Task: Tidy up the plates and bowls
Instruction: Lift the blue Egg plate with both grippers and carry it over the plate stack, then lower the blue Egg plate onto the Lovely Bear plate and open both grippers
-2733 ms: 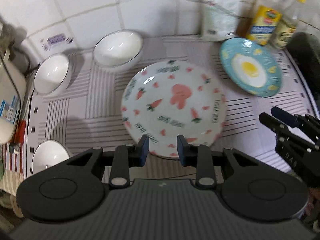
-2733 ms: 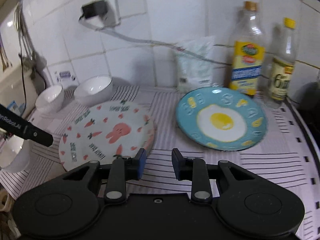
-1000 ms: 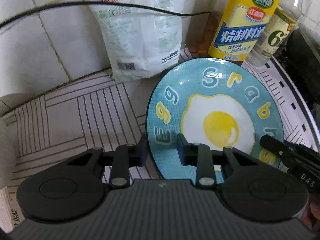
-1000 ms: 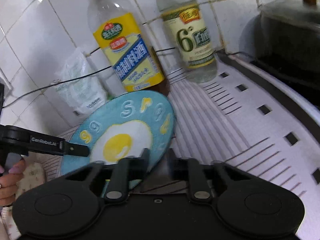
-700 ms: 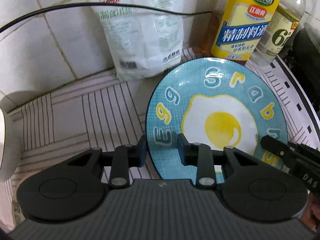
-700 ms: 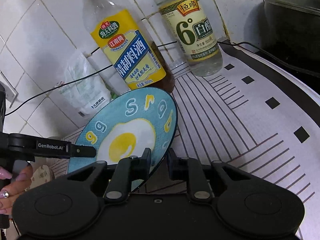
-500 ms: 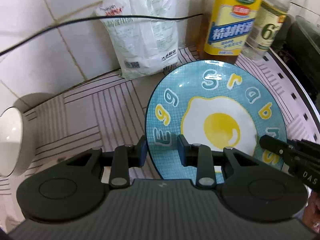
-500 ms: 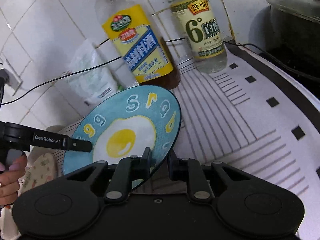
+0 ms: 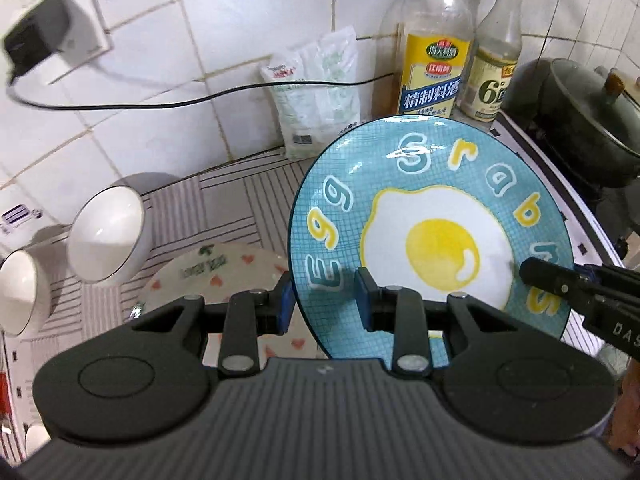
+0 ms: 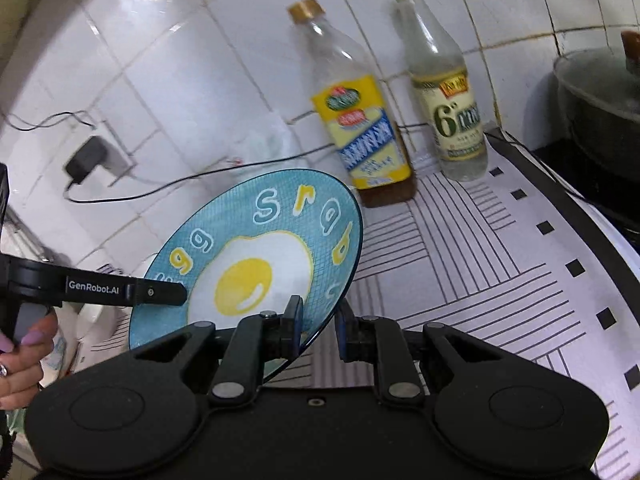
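I've got both claws clamped on the blue egg plate (image 9: 432, 236) — left claw (image 9: 323, 300) and right claw (image 10: 318, 330) on opposite rims — lifted above the bench (image 10: 500, 264), tilted.

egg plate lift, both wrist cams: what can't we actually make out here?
- Left wrist view: most of the carrot plate is hidden behind the left gripper and the blue egg plate.
- Left wrist view: third white bowl is cut off at the frame edge.
- Right wrist view: white bag is blurred, print unreadable.
- Both views: plate's underside and the counter beneath are unseen.
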The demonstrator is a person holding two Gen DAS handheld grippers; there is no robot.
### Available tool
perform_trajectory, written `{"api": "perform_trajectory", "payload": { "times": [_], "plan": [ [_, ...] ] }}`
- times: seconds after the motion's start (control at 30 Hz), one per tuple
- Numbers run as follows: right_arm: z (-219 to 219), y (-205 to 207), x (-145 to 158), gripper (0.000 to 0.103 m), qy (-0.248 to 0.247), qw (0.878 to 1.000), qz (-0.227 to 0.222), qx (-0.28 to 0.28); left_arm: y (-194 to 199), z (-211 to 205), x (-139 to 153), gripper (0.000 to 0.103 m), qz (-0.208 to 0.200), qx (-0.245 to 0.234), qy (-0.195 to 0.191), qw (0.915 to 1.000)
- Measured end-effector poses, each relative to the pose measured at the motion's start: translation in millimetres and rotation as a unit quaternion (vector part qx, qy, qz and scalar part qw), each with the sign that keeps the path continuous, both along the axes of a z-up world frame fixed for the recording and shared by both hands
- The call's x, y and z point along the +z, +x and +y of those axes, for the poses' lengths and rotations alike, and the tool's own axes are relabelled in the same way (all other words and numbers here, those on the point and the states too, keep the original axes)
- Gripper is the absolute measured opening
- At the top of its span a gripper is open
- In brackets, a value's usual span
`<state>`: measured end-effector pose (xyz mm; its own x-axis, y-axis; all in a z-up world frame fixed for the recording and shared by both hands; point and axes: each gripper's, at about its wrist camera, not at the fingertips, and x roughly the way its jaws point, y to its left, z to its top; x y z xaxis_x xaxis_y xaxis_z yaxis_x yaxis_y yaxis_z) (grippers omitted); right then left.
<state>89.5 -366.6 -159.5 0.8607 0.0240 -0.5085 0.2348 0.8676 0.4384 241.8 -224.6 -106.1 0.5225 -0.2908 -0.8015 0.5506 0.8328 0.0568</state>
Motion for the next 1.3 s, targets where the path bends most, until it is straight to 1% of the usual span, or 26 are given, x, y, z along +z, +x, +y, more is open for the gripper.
{"api": "perform_trajectory", "payload": {
  "times": [0.13, 0.27, 0.37, 0.43, 0.6, 0.73, 0.83, 0.9, 0.97, 1.03, 1.17, 1.3],
  "plan": [
    [12, -15, 12, 0.021, -0.002, 1.0, -0.007, 0.012, -19, 25, 9, 0.03, 0.002, 0.006, -0.011, 0.9999],
    [26, -24, 19, 0.021, 0.0, 1.0, -0.008, 0.022, -30, 53, 9, 0.029, 0.024, 0.025, -0.022, 0.9992],
    [36, -26, 21, 0.021, 0.009, 0.999, -0.003, 0.035, -38, 74, 2, 0.029, 0.052, 0.05, -0.035, 0.9968],
    [44, -25, 22, 0.021, 0.003, 0.999, 0.004, 0.047, -43, 88, -3, 0.03, 0.062, 0.066, -0.045, 0.9949],
    [63, -16, 24, 0.021, -0.008, 0.997, 0.016, 0.077, -48, 116, -11, 0.029, 0.075, 0.095, -0.05, 0.9914],
    [78, -5, 18, 0.021, -0.016, 0.994, 0.024, 0.102, -45, 131, -16, 0.029, 0.08, 0.114, -0.039, 0.9895],
    [87, 3, 13, 0.021, -0.021, 0.992, 0.03, 0.12, -42, 138, -21, 0.029, 0.085, 0.136, -0.041, 0.9863],
    [91, 9, 10, 0.021, -0.02, 0.991, 0.034, 0.129, -41, 141, -26, 0.029, 0.088, 0.141, -0.043, 0.9852],
    [92, 15, 7, 0.021, -0.031, 0.989, 0.039, 0.138, -35, 145, -34, 0.029, 0.104, 0.152, -0.049, 0.9817],
    [92, 22, 4, 0.021, -0.029, 0.988, 0.044, 0.142, -30, 149, -39, 0.03, 0.112, 0.16, -0.053, 0.9793],
    [97, 38, -3, 0.021, -0.035, 0.985, 0.059, 0.158, -21, 156, -47, 0.03, 0.119, 0.175, -0.042, 0.9765],
    [103, 52, -14, 0.021, -0.025, 0.983, 0.07, 0.165, -10, 165, -55, 0.03, 0.131, 0.186, -0.032, 0.9733]
  ]
}}
